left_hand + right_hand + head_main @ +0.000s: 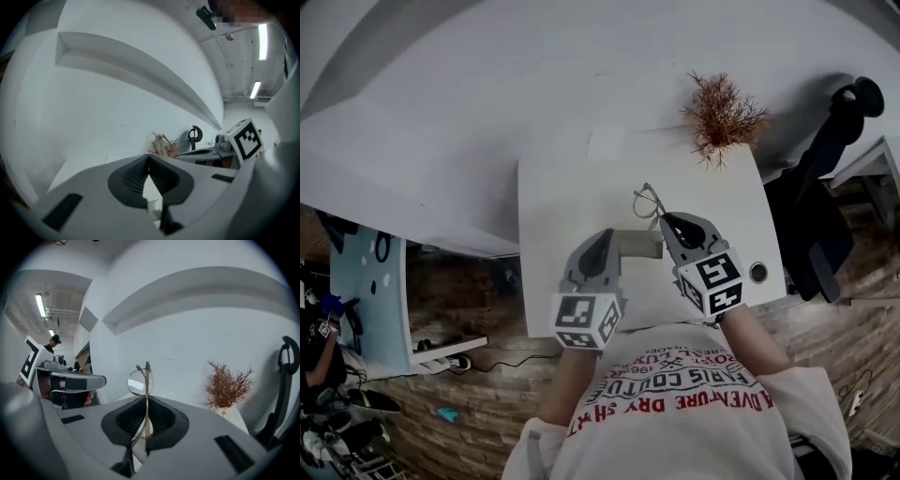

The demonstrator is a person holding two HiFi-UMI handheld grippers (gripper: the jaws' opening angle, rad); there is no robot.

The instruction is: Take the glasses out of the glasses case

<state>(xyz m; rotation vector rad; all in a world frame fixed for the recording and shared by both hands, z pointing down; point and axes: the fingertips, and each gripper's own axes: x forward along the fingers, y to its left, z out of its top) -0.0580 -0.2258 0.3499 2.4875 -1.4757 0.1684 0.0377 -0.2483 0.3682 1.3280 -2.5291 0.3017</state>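
Note:
Both grippers hang above the white table (567, 187). My right gripper (667, 221) is shut on thin metal-framed glasses (648, 202). In the right gripper view the glasses (137, 382) stand upright out of the closed jaws (147, 401), one lens showing above them. A beige-grey glasses case (639, 243) lies crosswise between the two grippers, off the table. My left gripper (605, 239) holds it by its left end. In the left gripper view the tips (149, 161) meet, and only a pale bit of the case (153, 207) shows low between the jaws.
A dried reddish plant (722, 114) stands at the table's far right corner. A black office chair (825, 187) is to the right of the table, and a round cable hole (757, 272) is near the right edge. A white wall lies ahead.

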